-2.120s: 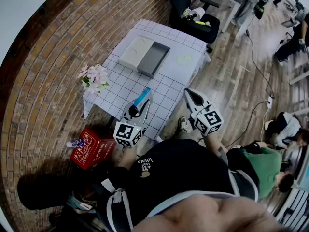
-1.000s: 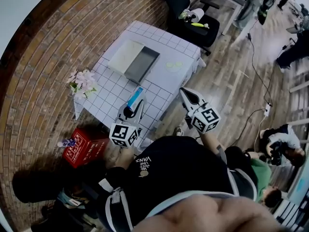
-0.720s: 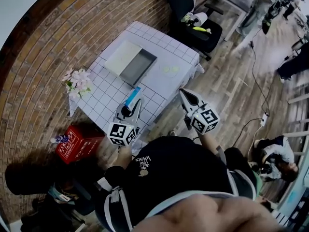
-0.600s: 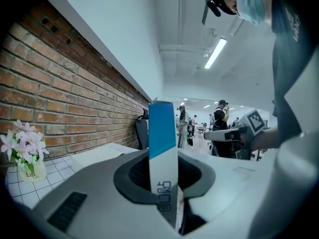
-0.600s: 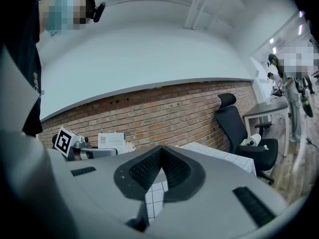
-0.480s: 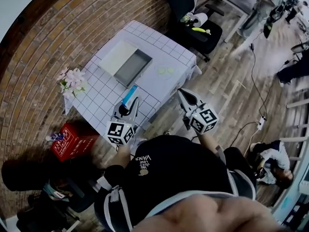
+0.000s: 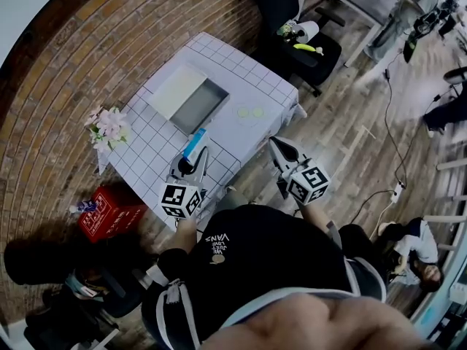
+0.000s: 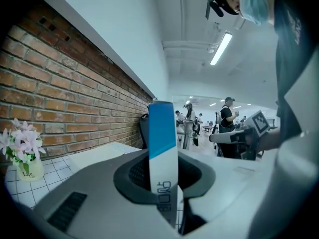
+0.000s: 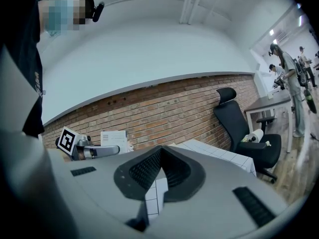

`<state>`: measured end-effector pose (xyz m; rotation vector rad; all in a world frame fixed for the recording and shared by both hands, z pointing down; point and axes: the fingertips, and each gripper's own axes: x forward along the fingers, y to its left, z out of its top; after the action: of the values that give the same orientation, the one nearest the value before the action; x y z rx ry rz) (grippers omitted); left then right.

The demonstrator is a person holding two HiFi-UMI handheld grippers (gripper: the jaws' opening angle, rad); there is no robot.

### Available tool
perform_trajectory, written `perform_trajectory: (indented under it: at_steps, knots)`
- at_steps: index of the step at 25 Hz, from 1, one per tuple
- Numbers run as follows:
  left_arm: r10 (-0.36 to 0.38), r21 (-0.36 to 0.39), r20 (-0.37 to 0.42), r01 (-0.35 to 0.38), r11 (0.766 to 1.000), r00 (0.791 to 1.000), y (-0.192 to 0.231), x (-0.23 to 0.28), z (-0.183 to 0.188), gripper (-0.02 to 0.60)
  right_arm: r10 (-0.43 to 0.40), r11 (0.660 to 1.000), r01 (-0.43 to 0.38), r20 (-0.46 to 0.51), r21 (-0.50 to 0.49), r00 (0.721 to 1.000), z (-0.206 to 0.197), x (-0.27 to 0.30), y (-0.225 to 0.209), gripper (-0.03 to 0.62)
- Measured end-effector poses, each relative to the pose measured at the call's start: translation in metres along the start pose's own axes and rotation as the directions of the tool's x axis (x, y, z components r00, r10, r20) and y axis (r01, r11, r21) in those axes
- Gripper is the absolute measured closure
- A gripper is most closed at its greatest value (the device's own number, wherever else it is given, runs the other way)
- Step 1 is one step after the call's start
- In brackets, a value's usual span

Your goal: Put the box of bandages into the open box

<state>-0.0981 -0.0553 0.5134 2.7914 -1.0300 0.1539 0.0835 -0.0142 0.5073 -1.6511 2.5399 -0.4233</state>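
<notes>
One box of bandages (image 8: 163,133) is clamped in the left gripper (image 7: 192,154), short of the one open box (image 7: 199,106) on the table (image 7: 255,86); the right gripper (image 7: 274,144) is closed, empty

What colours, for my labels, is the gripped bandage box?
Blue above, white below with dark print; the box of bandages shows best in left gripper view.

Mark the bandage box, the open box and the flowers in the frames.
bandage box (image 8: 162,128): left gripper view, blue upper part of its narrow face.
open box (image 7: 198,106): head view, bare grey floor inside it.
flowers (image 7: 108,122): head view, the pink blossoms.
</notes>
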Motion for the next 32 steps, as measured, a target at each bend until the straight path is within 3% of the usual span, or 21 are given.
perform_trajectory:
  at_steps: [11,25,32]
  knots:
    - [-0.017,0.014,0.008,0.017,1.000,1.000,0.043,0.028,0.024,0.503,-0.010,1.000,0.010,0.009,0.001,1.000,0.022,0.053,-0.007,0.599]
    - [0.056,-0.019,-0.004,-0.056,0.998,0.998,0.109,-0.001,0.008,0.503,0.045,0.999,-0.045,-0.016,-0.011,0.999,0.016,0.133,0.019,0.600]
    - [0.111,-0.029,-0.010,-0.111,0.993,0.994,0.121,0.006,0.005,0.503,0.092,0.996,-0.093,-0.042,-0.018,0.995,0.016,0.149,0.013,0.600]
